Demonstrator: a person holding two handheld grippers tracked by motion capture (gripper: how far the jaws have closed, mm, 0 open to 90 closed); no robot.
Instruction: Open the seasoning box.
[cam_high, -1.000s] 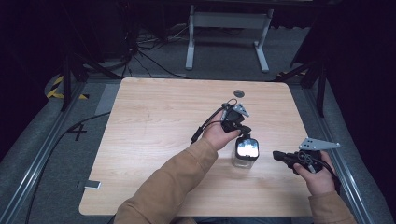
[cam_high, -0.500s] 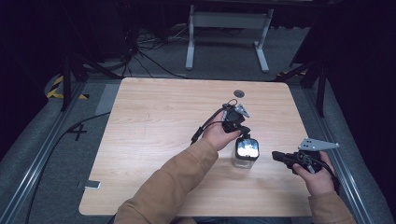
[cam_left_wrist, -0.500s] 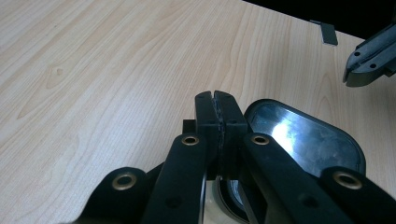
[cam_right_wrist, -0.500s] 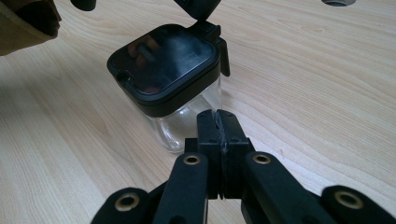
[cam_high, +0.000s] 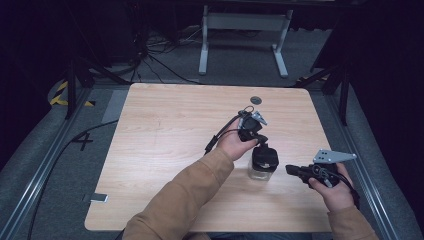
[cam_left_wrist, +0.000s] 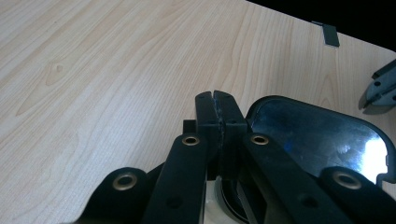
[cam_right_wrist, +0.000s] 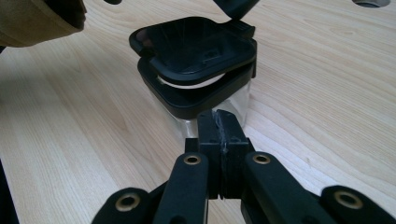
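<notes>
A small clear jar (cam_high: 261, 172) with a black square flip lid (cam_high: 264, 157) stands on the wooden table (cam_high: 165, 140), right of the middle. In the right gripper view the lid (cam_right_wrist: 196, 44) sits tilted and slightly ajar over its black collar. My left gripper (cam_high: 260, 143) is shut, its tips at the lid's far edge; its own view has the jaws (cam_left_wrist: 216, 108) pressed together beside the glossy lid (cam_left_wrist: 322, 135). My right gripper (cam_high: 288, 169) is shut with nothing in it, level and just right of the jar (cam_right_wrist: 233, 105), jaws (cam_right_wrist: 219, 125) closed close to the glass.
A round grommet (cam_high: 256, 100) is set in the table near its far edge. A small tag (cam_high: 96, 198) sticks off the front left corner. Beyond the table stands a white metal frame (cam_high: 245, 22); cables lie on the grey floor (cam_high: 60, 150) at left.
The jar's top showed a bright glint earlier and looks dark now. Both hands have hardly moved.
</notes>
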